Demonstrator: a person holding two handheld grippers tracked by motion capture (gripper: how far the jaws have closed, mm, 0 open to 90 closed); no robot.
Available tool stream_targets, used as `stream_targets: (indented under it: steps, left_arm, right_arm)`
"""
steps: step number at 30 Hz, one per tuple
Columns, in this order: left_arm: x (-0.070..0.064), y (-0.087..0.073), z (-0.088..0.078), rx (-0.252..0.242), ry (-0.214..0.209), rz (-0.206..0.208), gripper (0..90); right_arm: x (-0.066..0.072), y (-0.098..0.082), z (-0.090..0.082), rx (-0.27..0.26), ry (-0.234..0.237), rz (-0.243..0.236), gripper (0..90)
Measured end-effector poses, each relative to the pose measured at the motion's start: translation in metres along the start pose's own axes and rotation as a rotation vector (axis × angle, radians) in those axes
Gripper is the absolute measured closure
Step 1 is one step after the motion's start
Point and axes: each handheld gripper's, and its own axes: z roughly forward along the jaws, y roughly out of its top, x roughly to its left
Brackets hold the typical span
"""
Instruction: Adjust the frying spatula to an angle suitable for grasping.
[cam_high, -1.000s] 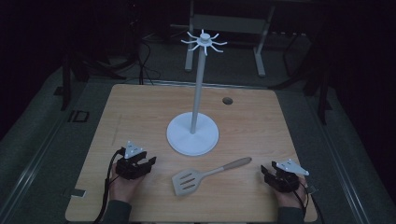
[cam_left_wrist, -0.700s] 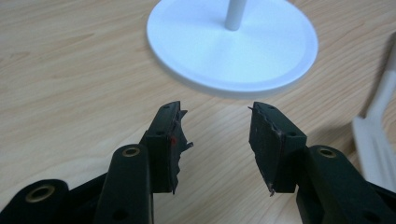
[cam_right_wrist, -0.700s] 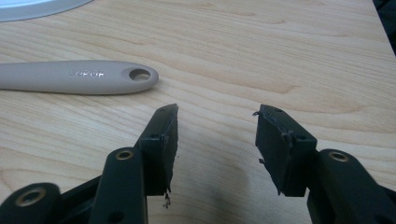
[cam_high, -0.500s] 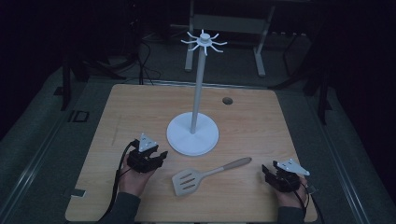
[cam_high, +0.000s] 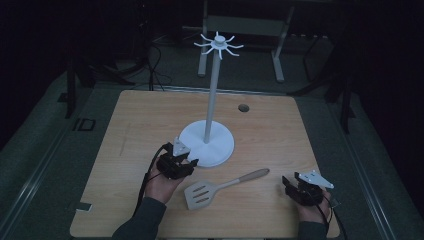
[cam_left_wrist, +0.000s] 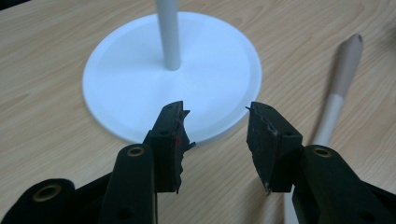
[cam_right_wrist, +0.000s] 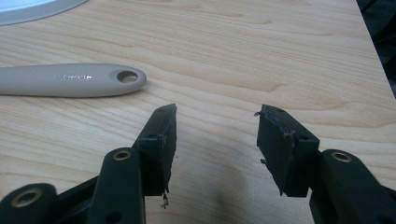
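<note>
1. The left tongs (cam_high: 192, 161) sit at the near-left rim of the stand's base (cam_high: 220, 150), pointing toward the right of the high view.
2. In the left gripper view those tongs (cam_left_wrist: 215, 126) hover just above the worktop (cam_left_wrist: 42, 116), tips at the edge of the base (cam_left_wrist: 140, 79), with the pole (cam_left_wrist: 168, 32) rising beyond.
3. Their jaws stand apart with nothing between them (they have just been closing a little, and the gap between them is bare).
4. The spatula (cam_high: 220, 187) lies flat on the worktop (cam_high: 140, 120) between the two hands, its slotted blade toward the near-left and its handle running up to the right.
5. The blade lies near the left tongs but does not touch them; in the left gripper view the handle (cam_left_wrist: 343, 84) runs past the right-hand jaw, blurred.
6. The right tongs (cam_high: 288, 186) rest low over the near-right part of the worktop, pointing left, near the handle's end but apart from it.
7. In the right gripper view these tongs (cam_right_wrist: 217, 114) are open and empty, with bare wood between the jaws.
8. The handle's end (cam_right_wrist: 70, 80), with its hanging hole, lies ahead and to the left of them.
9. The stand's pole (cam_high: 212, 95) is upright, topped by a ring of hooks (cam_high: 218, 43).
</note>
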Motion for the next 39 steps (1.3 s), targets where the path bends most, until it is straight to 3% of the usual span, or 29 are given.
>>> stream_targets:
  steps: [10, 15, 26, 32, 39]
  left_arm:
    - [-0.021, 0.02, 0.015, 0.025, -0.032, 0.071, 57.7]
    - [-0.035, 0.028, 0.026, 0.045, -0.066, 0.109, 61.5]
    - [-0.053, 0.036, 0.042, 0.084, -0.101, 0.158, 65.1]
    - [-0.064, 0.038, 0.056, 0.108, -0.133, 0.165, 66.2]
    - [-0.08, 0.04, 0.07, 0.133, -0.137, 0.203, 68.5]
  right_arm:
    - [-0.001, 0.0, -0.001, 0.0, -0.005, 0.007, 47.0]
    - [-0.003, -0.001, -0.001, -0.003, -0.01, 0.017, 46.9]
    - [-0.005, -0.001, -0.002, -0.004, -0.016, 0.024, 46.4]
    - [-0.005, -0.001, -0.002, -0.005, -0.018, 0.026, 46.2]
    - [-0.007, -0.001, -0.003, -0.007, -0.022, 0.028, 46.2]
